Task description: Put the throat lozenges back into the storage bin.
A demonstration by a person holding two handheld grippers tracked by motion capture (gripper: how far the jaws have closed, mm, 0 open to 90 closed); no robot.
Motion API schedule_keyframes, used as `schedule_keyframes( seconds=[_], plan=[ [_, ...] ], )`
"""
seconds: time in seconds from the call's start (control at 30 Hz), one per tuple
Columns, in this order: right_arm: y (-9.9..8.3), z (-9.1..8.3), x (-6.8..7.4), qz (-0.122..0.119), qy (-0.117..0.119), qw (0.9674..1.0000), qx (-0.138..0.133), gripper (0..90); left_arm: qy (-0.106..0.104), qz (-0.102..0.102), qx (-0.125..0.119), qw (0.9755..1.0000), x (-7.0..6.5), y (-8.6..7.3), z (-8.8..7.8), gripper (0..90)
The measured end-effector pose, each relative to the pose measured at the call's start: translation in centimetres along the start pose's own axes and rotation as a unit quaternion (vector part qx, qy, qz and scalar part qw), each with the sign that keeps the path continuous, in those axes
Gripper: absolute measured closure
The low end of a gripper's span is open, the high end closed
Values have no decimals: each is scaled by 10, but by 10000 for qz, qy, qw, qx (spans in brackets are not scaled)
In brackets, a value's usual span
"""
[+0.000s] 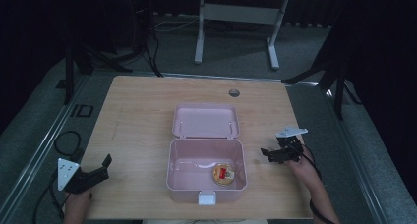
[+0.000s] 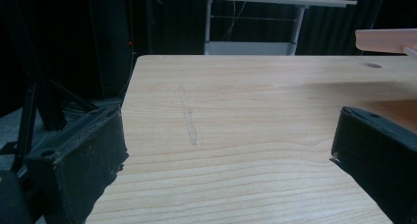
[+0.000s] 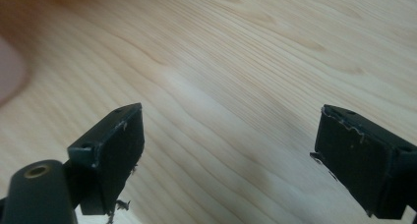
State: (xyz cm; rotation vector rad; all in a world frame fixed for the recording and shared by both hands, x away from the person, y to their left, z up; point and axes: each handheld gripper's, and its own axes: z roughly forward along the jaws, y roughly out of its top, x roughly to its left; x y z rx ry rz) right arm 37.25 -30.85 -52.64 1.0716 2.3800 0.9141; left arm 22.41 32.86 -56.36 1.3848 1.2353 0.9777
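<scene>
My left tongs [image 1: 101, 167] rest wide apart at the near left corner of the wooden tabletop [image 1: 137, 126], gripping nothing. My right tongs [image 1: 269, 154] hover wide and empty just right of the pink plastic box [image 1: 205, 189], whose lid [image 1: 205, 121] lies back open. A small round orange tin [image 1: 223, 174] sits inside, toward the near right.
</scene>
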Motion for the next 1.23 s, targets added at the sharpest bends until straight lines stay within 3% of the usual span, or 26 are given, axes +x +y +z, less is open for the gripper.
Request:
schedule_keyframes(
  seconds=[0.07,0.1,0.17,0.2,0.23,0.4,0.57,0.67,0.73,0.83,0.93,1.23],
  plan=[
    [-4,-1,-2,108,-139,9998,-59,112,1,2,-1,10000,0,0,0,5],
    [-11,-2,-5,329,-243,9990,-156,112,-1,2,-3,10000,0,0,0,5],
    [-17,-3,-8,500,-530,9970,-243,112,1,0,-2,10000,0,0,0,5],
    [-17,-3,-8,500,-530,9970,-243,112,1,0,-2,10000,0,0,0,5],
    [-24,-6,-13,773,-834,9931,-279,112,0,2,-1,10000,0,0,0,5],
    [-38,-15,-19,1290,-1300,9823,-393,112,3,1,-3,10000,0,0,0,5],
    [-51,-20,-23,1575,-1620,9733,-401,112,4,2,-2,10000,0,0,0,5],
    [-58,-25,-27,1767,-1842,9652,-566,113,6,-1,-1,10000,0,0,0,5],
    [-62,-27,-30,1942,-1992,9581,-678,113,6,-7,2,10000,0,0,0,5],
    [-66,-28,-33,2086,-2128,9518,-727,113,7,-19,-3,10000,0,0,0,5],
    [-67,-28,-35,2189,-2104,9499,-746,113,5,-23,-6,10000,0,0,0,5],
    [-65,-25,-35,2085,-2026,9547,-638,113,2,-29,-8,10000,0,0,0,5]
  ],
)
